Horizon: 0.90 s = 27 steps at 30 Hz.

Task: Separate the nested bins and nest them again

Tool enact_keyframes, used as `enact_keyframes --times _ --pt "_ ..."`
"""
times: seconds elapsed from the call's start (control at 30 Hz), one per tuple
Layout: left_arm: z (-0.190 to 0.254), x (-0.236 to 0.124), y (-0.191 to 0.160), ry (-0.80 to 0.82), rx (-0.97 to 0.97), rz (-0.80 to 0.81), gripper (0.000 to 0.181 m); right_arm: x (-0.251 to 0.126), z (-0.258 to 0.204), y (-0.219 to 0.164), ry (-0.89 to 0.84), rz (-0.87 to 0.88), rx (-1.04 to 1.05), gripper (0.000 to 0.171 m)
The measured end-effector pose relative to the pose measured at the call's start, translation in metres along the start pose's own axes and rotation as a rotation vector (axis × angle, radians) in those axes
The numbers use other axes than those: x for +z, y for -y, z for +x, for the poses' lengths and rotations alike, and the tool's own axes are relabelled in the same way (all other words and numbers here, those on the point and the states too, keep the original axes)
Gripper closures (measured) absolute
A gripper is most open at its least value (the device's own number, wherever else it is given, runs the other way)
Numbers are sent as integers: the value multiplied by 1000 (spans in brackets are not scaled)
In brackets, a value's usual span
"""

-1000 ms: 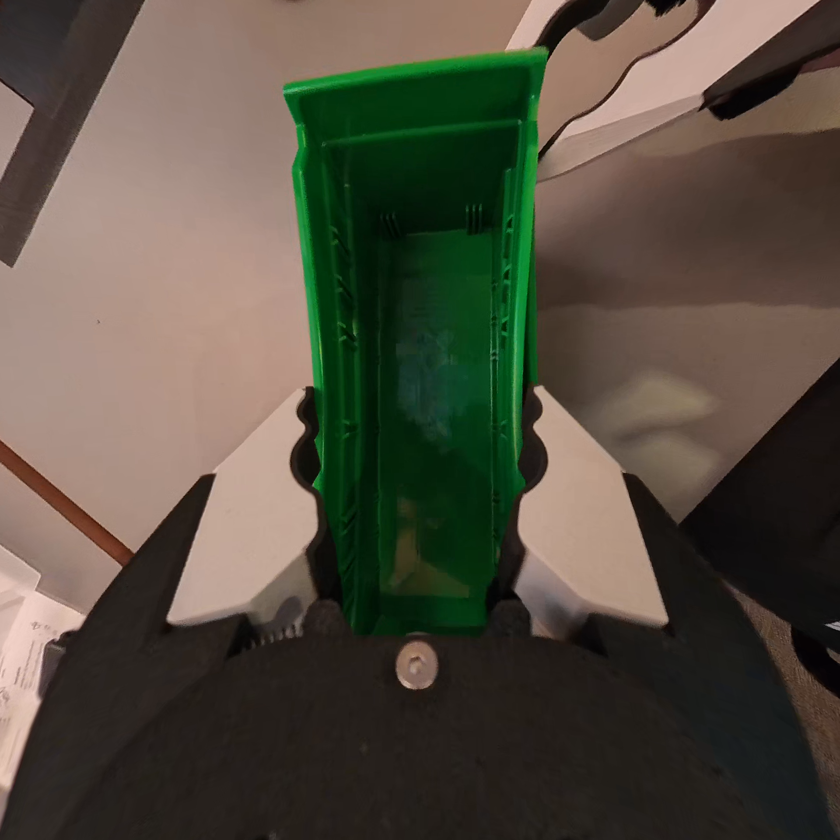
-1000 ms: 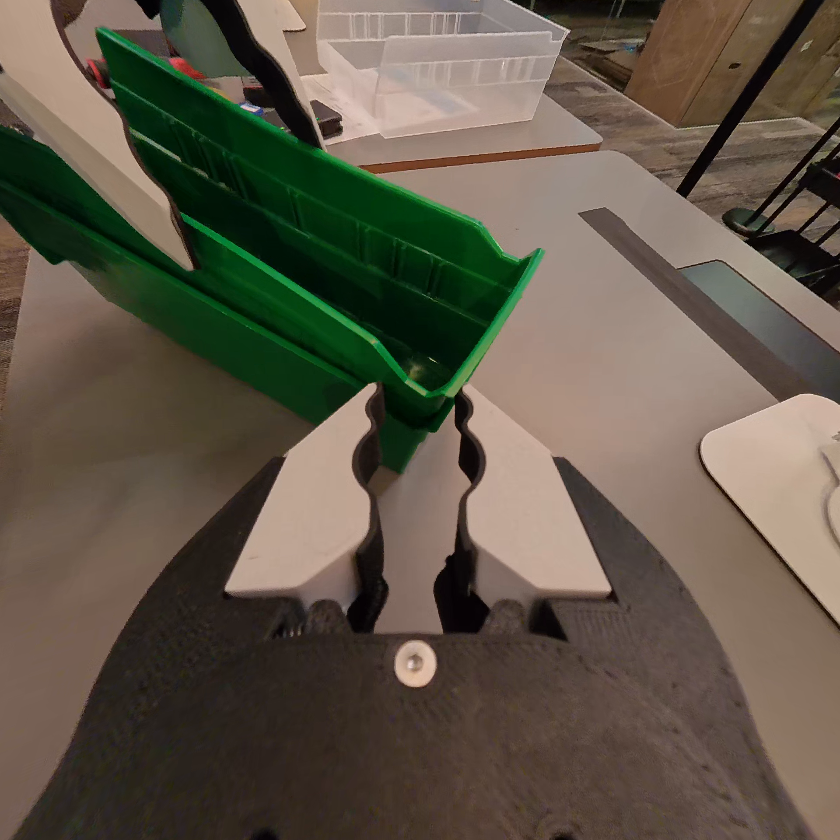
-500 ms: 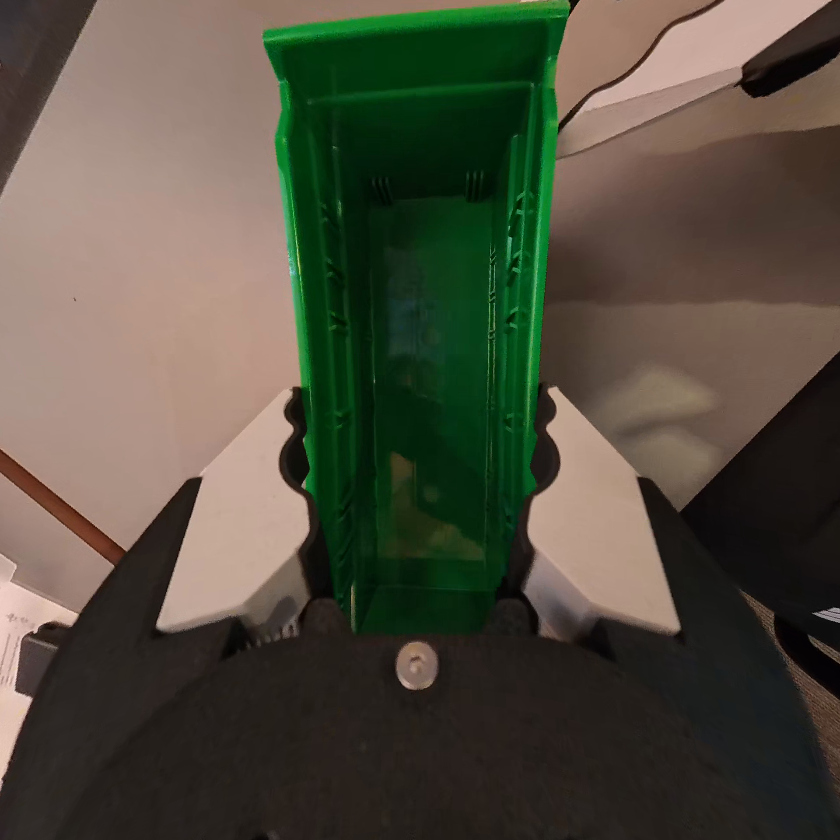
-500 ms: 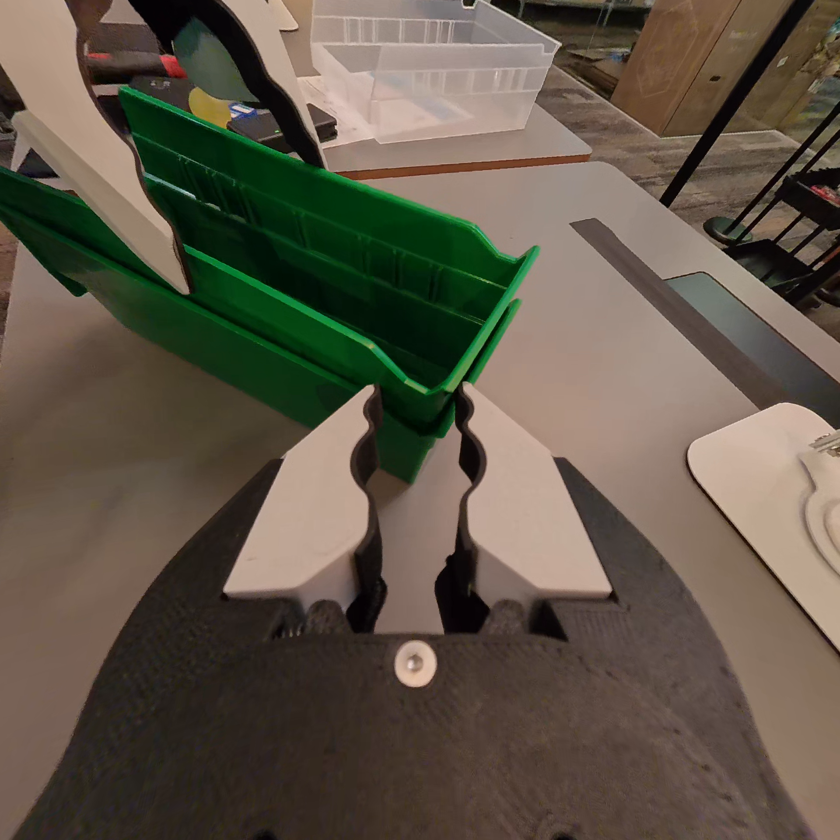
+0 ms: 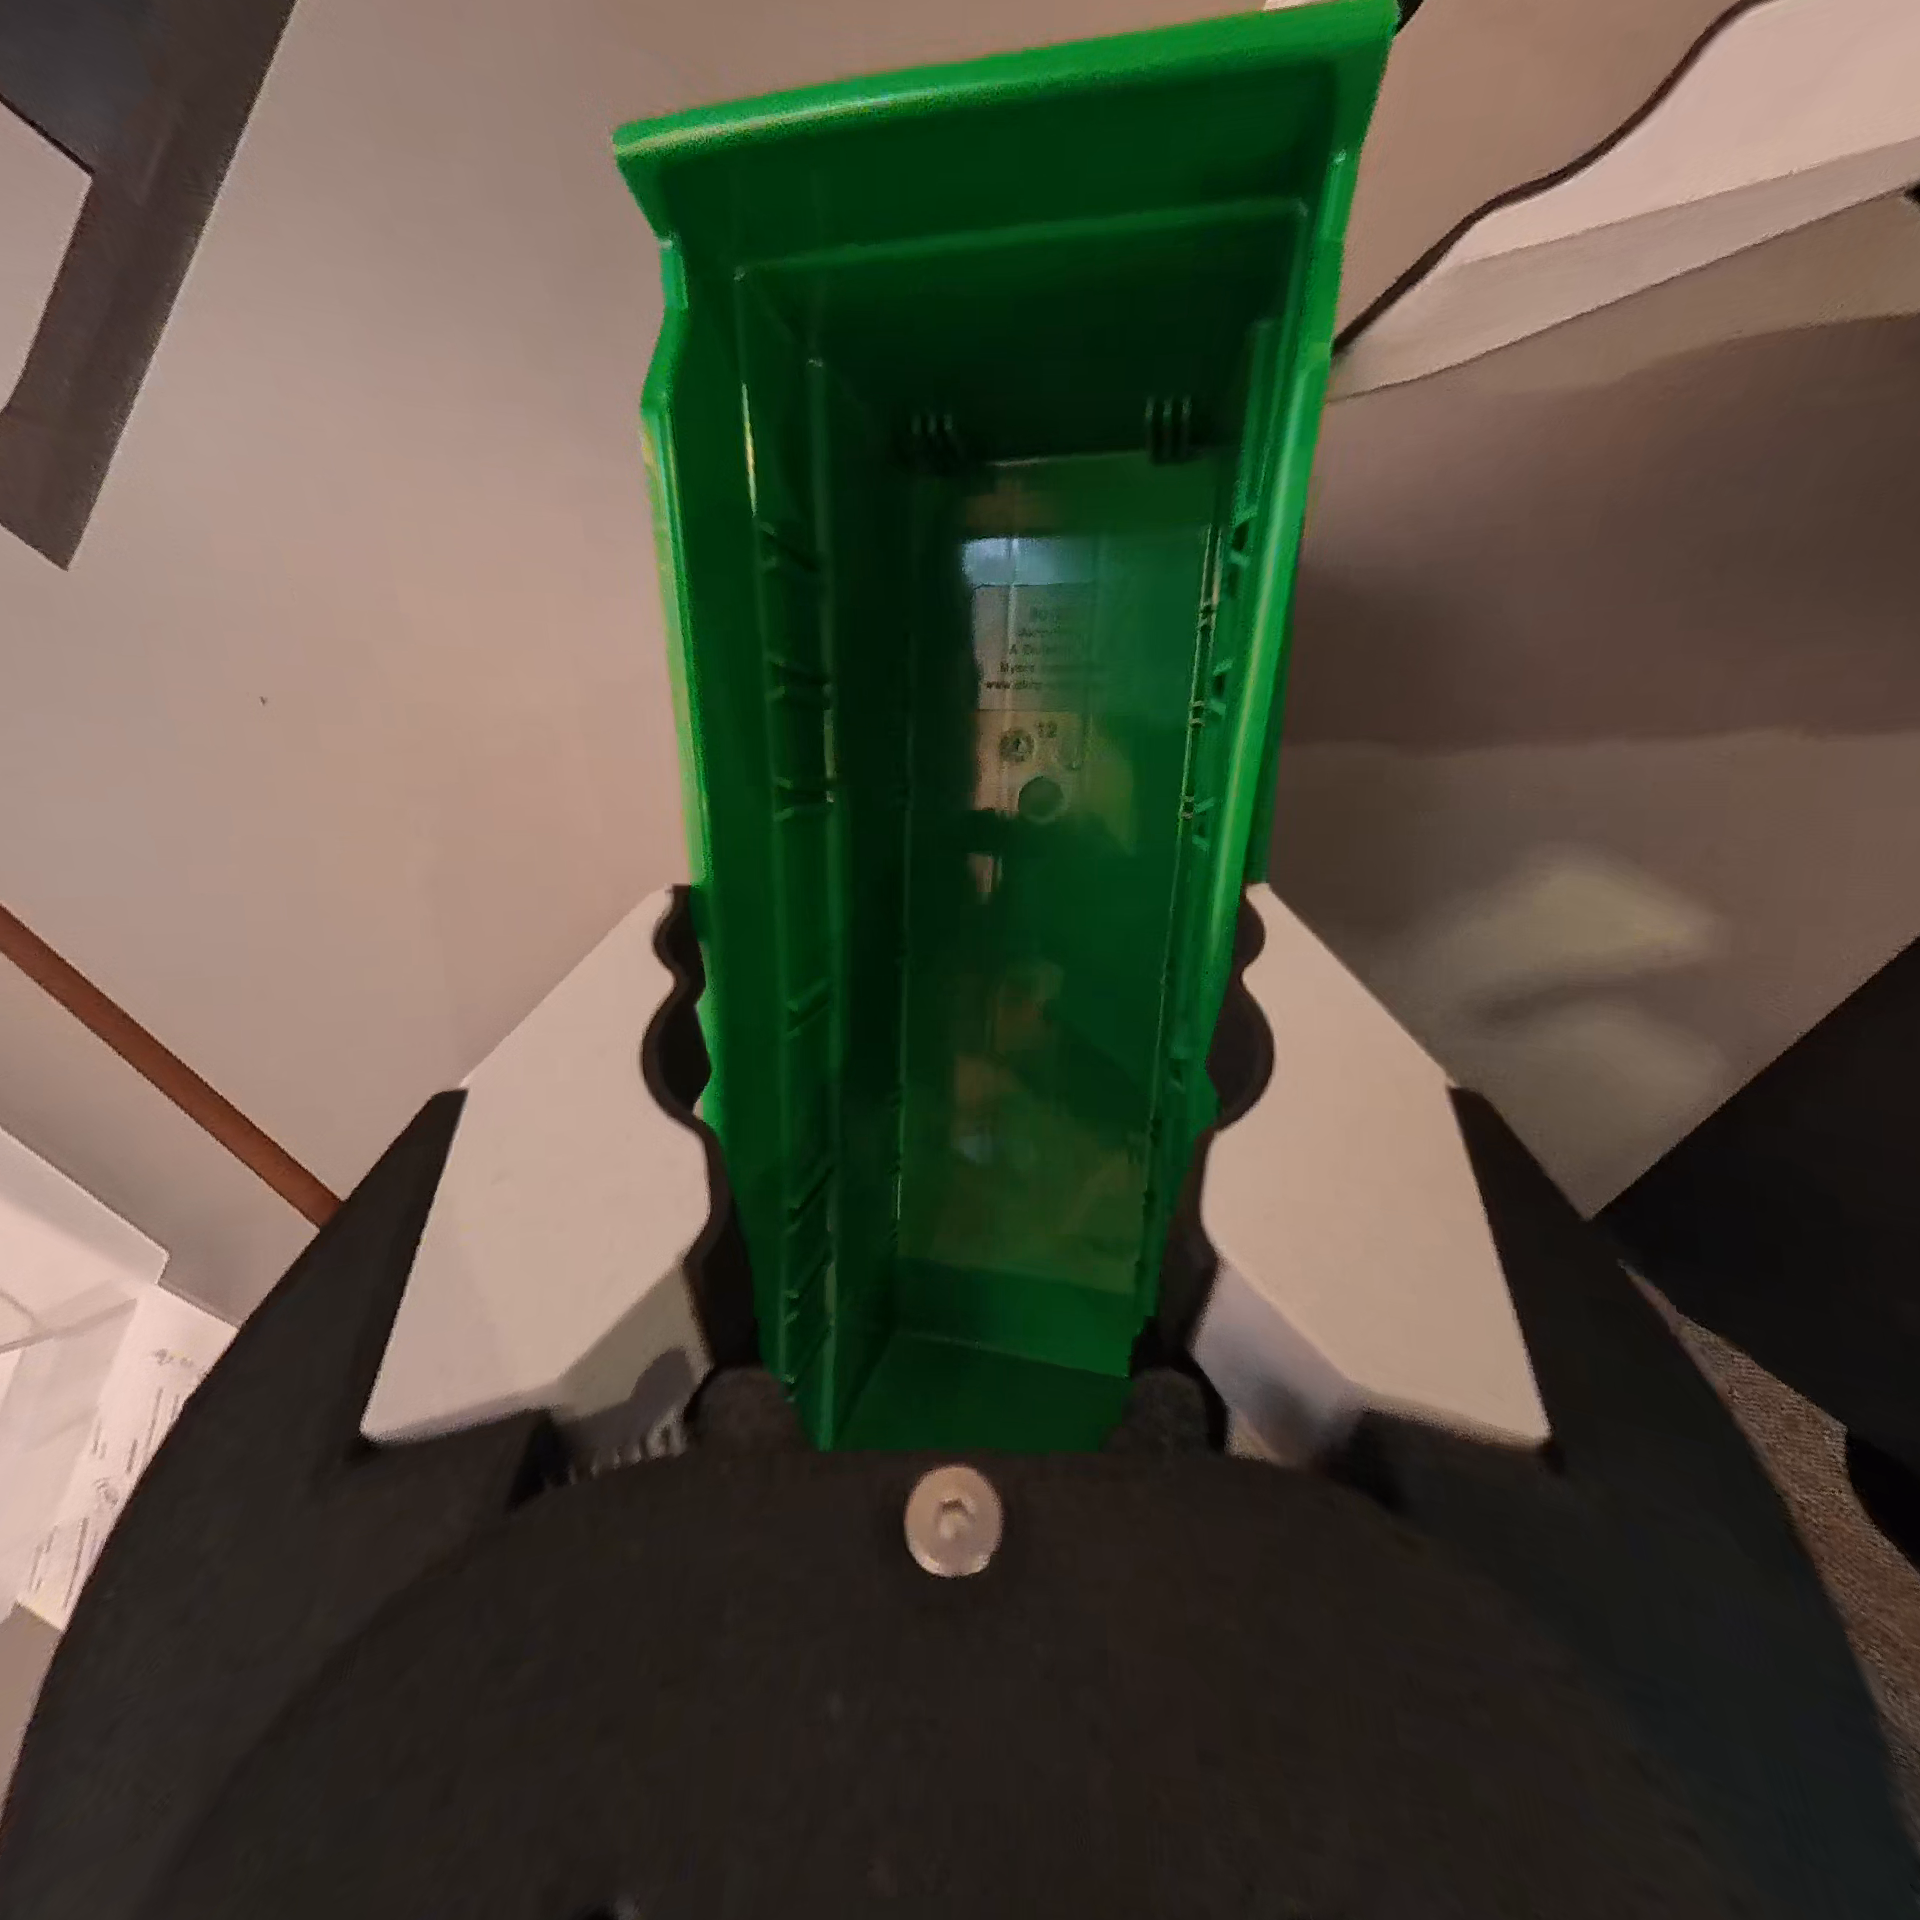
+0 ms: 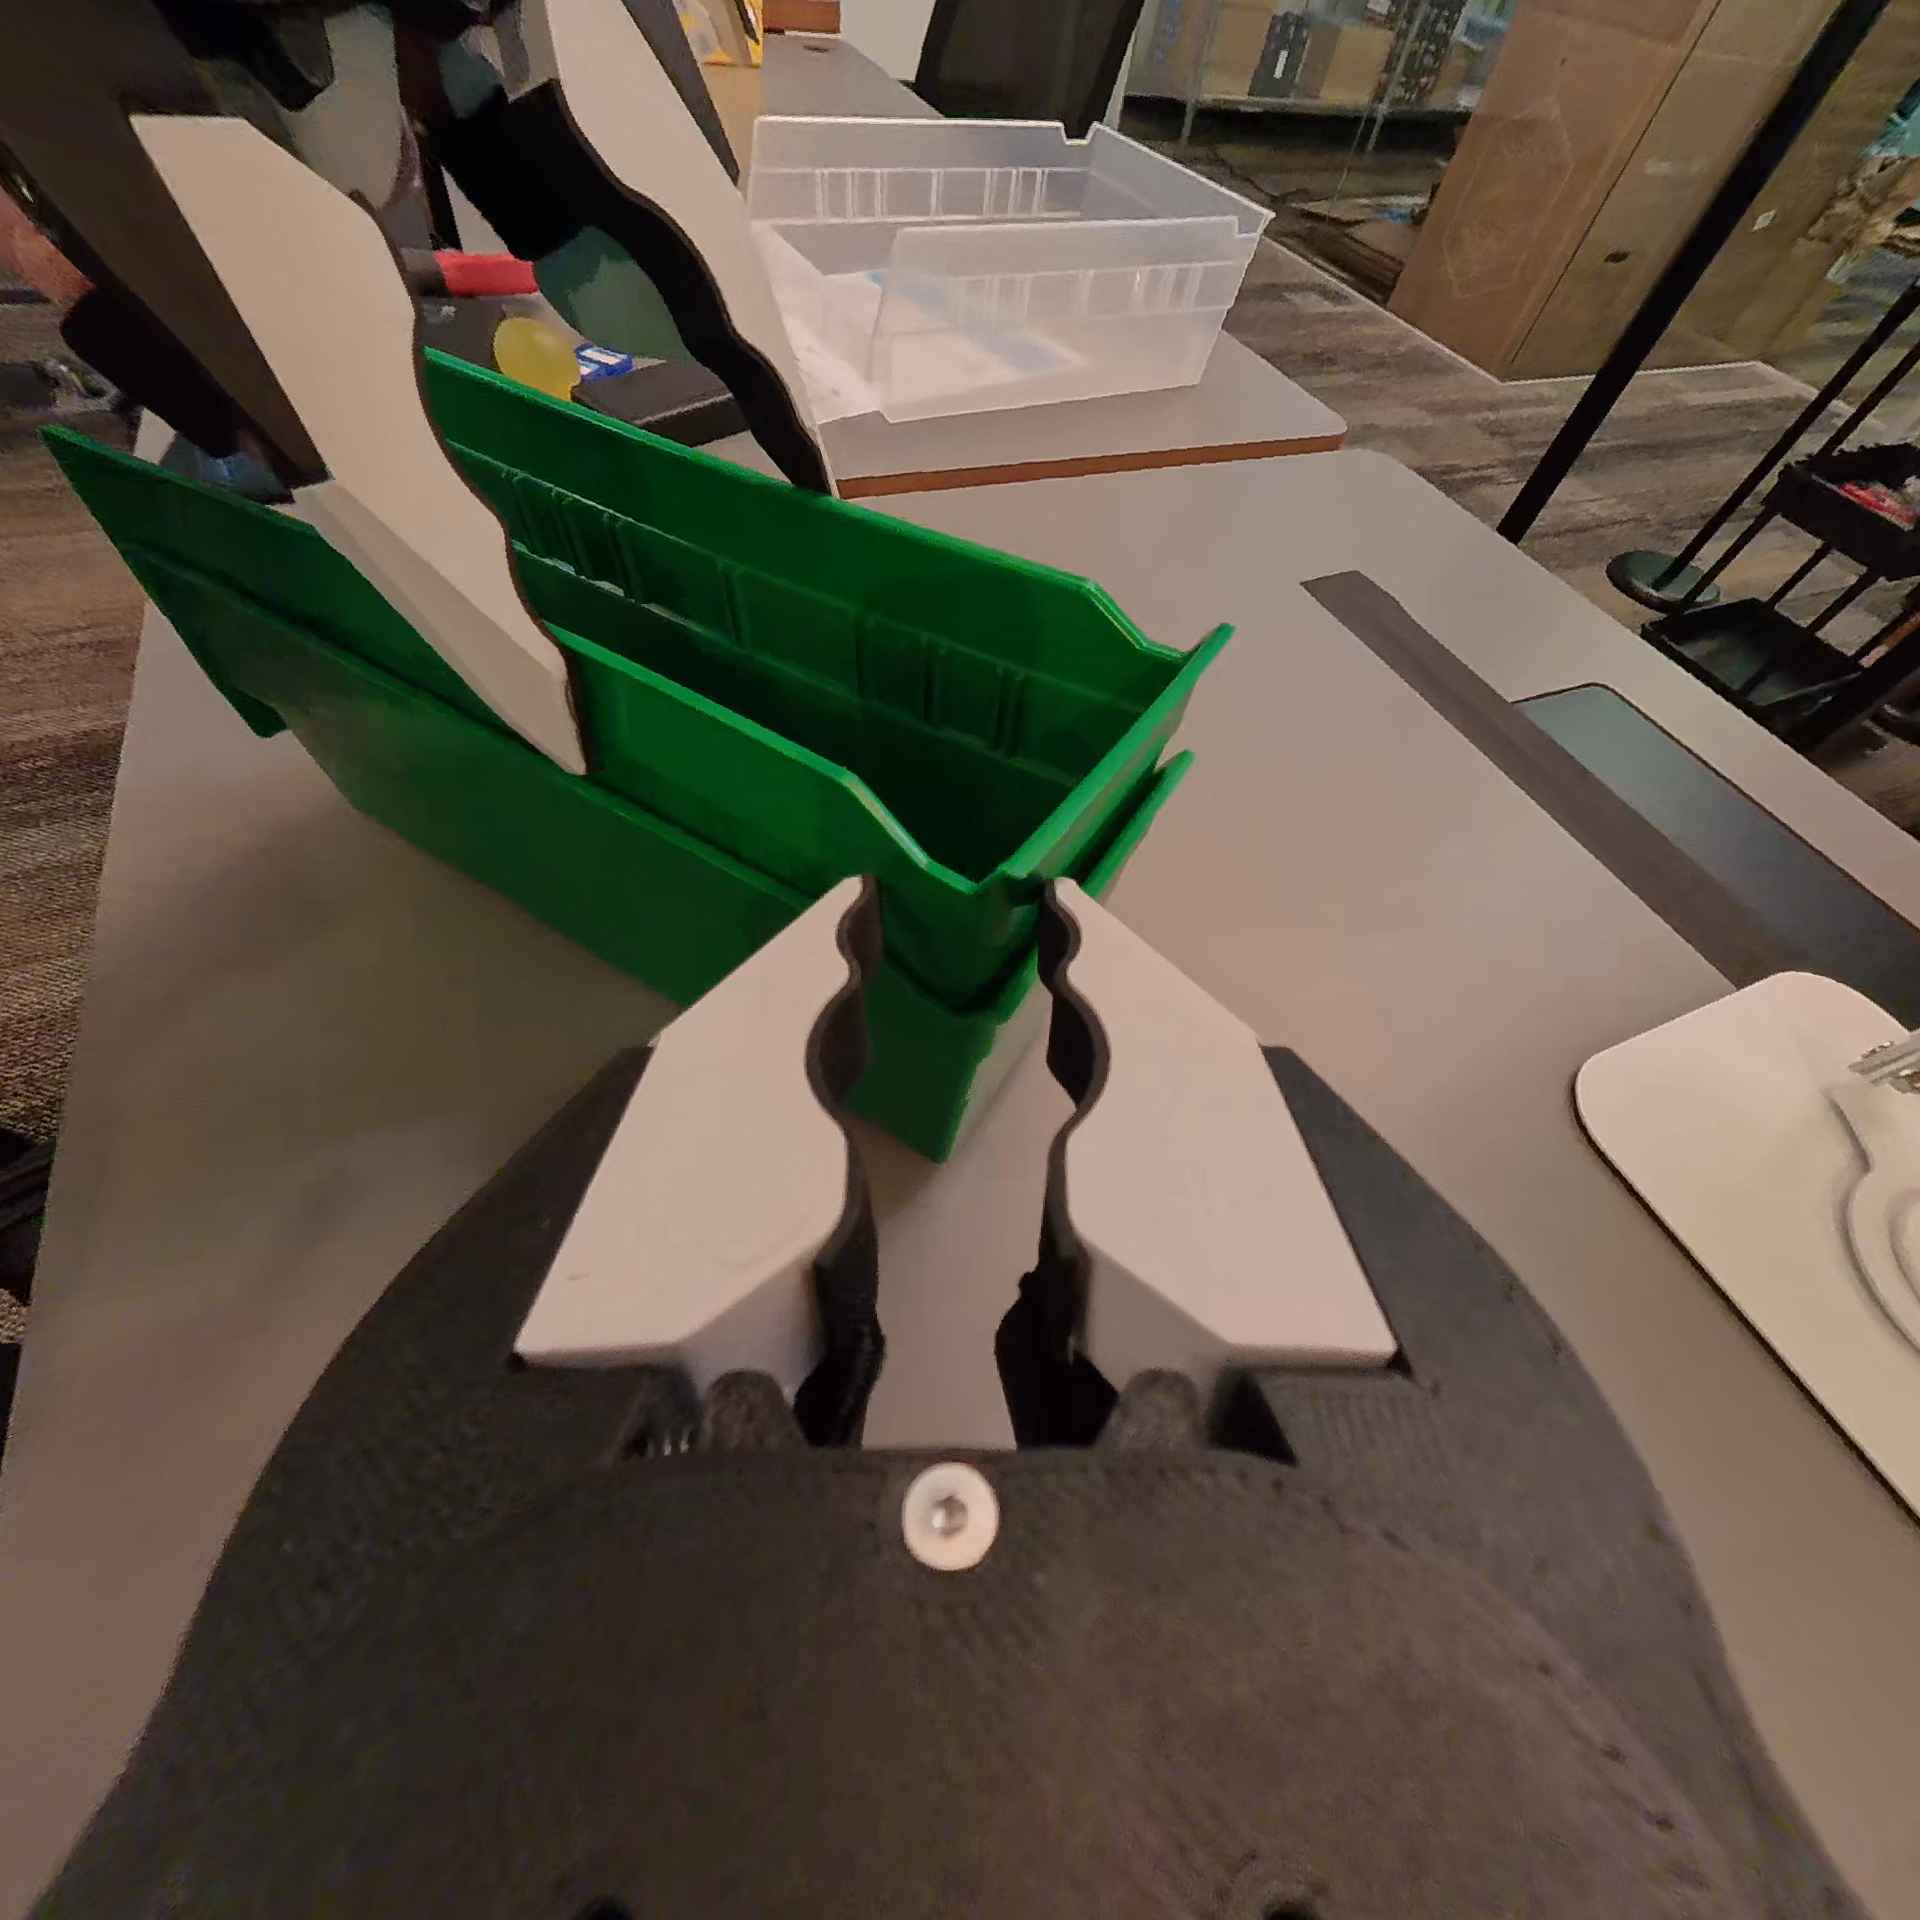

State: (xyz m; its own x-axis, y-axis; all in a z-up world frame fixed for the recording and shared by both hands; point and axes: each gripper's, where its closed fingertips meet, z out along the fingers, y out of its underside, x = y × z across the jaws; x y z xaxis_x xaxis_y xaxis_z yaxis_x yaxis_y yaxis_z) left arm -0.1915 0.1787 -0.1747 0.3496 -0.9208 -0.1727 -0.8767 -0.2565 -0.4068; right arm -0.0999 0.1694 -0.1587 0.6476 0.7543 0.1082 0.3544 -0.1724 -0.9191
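Two green bins stand nested on the grey table (image 6: 1351, 935). The inner bin (image 6: 727, 769) sits raised inside the outer bin (image 6: 468, 821), with a gap between their front rims. My left gripper (image 6: 698, 623) reaches down from the upper left and is shut across the inner bin's two long walls. In the left wrist view the left gripper (image 5: 961, 894) straddles the inner bin (image 5: 1039, 1039), pads against both walls. My right gripper (image 6: 956, 899) is low at the bins' front end. Its jaws are a little apart around the outer bin's front corner.
A clear plastic bin (image 6: 997, 270) stands on a second table behind. A white pad (image 6: 1745, 1164) lies at the right, past a dark strip (image 6: 1558, 769). Small items, one red and one yellow (image 6: 535, 353), lie behind the bins. Papers (image 5: 83, 1403) show at the left.
The inner bin has come up a little out of the outer one, opening a gap between the front rims. The right gripper's opening is unchanged.
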Motion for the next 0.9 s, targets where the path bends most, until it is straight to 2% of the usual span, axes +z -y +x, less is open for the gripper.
enact_keyframes --times 0.17,0.33,0.9 --pt "2 3 0 24 34 -10 91 0 0 -9 10 1 15 144" --pt "3 2 3 37 36 6 94 6 -2 -20 38 -16 53 140" --pt "-12 -31 15 46 2 100 91 15 3 -21 28 -60 47 138"
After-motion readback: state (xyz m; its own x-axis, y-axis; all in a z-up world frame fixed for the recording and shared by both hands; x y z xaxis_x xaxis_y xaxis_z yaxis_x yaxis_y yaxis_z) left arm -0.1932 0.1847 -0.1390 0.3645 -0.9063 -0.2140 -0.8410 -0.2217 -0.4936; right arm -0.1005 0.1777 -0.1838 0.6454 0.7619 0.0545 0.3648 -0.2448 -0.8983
